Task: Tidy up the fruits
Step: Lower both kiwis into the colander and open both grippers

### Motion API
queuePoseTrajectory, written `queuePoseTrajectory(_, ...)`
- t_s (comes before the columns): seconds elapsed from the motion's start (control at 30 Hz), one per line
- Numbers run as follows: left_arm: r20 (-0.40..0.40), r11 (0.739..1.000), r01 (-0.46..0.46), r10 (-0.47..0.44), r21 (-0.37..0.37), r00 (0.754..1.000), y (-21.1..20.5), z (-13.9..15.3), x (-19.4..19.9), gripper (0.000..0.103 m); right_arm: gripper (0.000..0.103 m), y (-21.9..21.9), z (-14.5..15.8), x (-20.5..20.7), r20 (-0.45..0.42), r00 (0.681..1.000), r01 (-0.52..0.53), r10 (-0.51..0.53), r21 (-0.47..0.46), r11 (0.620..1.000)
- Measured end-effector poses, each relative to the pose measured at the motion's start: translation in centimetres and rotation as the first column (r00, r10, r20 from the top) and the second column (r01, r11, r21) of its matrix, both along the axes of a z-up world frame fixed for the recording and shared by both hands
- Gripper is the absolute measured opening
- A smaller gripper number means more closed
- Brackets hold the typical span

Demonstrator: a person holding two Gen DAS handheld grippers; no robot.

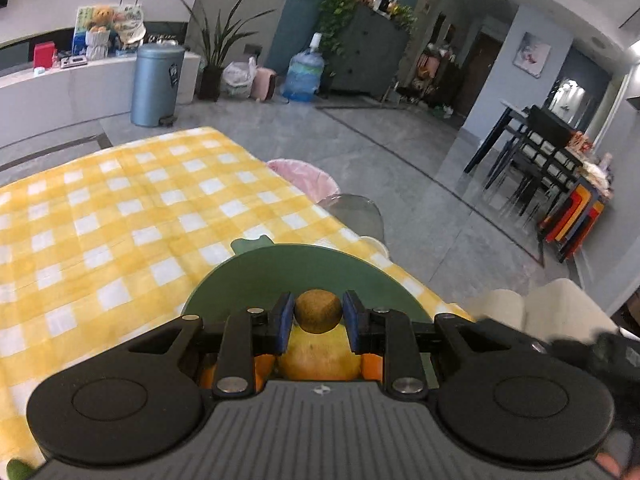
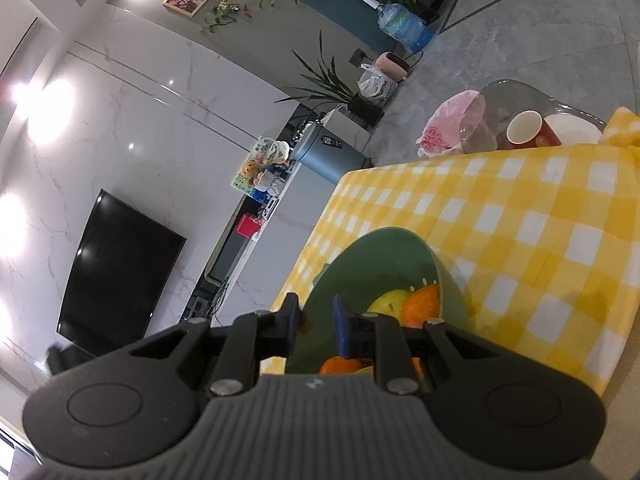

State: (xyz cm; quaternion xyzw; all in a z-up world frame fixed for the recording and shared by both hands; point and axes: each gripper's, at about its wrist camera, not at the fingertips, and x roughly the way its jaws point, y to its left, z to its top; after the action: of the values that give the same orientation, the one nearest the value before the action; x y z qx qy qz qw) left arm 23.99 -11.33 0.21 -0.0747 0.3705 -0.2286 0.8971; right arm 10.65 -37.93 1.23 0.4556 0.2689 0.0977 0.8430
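My left gripper (image 1: 318, 316) is shut on a brown kiwi (image 1: 318, 311) and holds it over the green bowl (image 1: 280, 268) on the yellow checked tablecloth. Below the kiwi lie a yellow fruit (image 1: 320, 356) and oranges (image 1: 256, 372). In the right wrist view my right gripper (image 2: 316, 324) straddles the near rim of the same green bowl (image 2: 372, 252), one finger outside and one inside, pinching the wall. An orange (image 2: 422, 304) and a yellow-green fruit (image 2: 390, 300) show inside the bowl.
The table's right edge drops off close to the bowl. Beyond it are a pink-lined bin (image 1: 304, 176) and a glass side table (image 1: 356, 210). A red cup (image 2: 528, 130) and a white plate (image 2: 572, 130) stand past the far table edge. A small green fruit (image 1: 16, 470) lies at the lower left.
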Motion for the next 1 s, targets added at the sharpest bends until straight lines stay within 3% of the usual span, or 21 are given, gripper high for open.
queuePoseTrajectory(0.13,-0.021,0.998,-0.055,0.056,0.028,0.998,-0.3,-1.0,1.4,0.030,0.016,-0.3,-0.3,0.1,-0.008,1.000,0.000,0.000,0.001,1.000)
queuePoseTrajectory(0.2,-0.034,0.998,-0.068,0.068,0.011,0.997,0.0,-1.1,1.4,0.036,0.017,-0.3,-0.4,0.2,-0.013,1.000,0.000,0.000,0.002,1.000)
queuePoseTrajectory(0.33,-0.047,0.996,-0.082,0.080,-0.046,0.996,1.4,-0.6,0.7,0.036,0.017,-0.2,-0.4,0.1,-0.017,1.000,-0.003,0.003,-0.001,1.000)
queuePoseTrajectory(0.43,-0.039,0.993,-0.108,0.106,-0.050,0.994,2.3,0.2,-0.4,0.036,0.017,0.1,-0.2,0.2,-0.015,1.000,-0.013,0.012,-0.011,1.000)
queuePoseTrajectory(0.6,-0.050,0.990,-0.135,0.133,-0.037,0.990,3.3,1.6,-2.7,0.064,0.017,0.8,-0.2,0.5,-0.024,0.999,-0.032,0.032,-0.038,0.999)
queuePoseTrajectory(0.8,-0.022,0.988,-0.152,0.151,-0.023,0.988,4.5,3.6,-5.5,0.078,0.017,1.8,0.1,0.9,-0.027,0.998,-0.055,0.053,-0.073,0.996)
queuePoseTrajectory(1.0,-0.037,0.976,-0.216,0.215,-0.024,0.976,5.9,4.9,-7.8,0.085,0.020,3.3,0.5,1.3,-0.038,0.995,-0.097,0.093,-0.125,0.987)
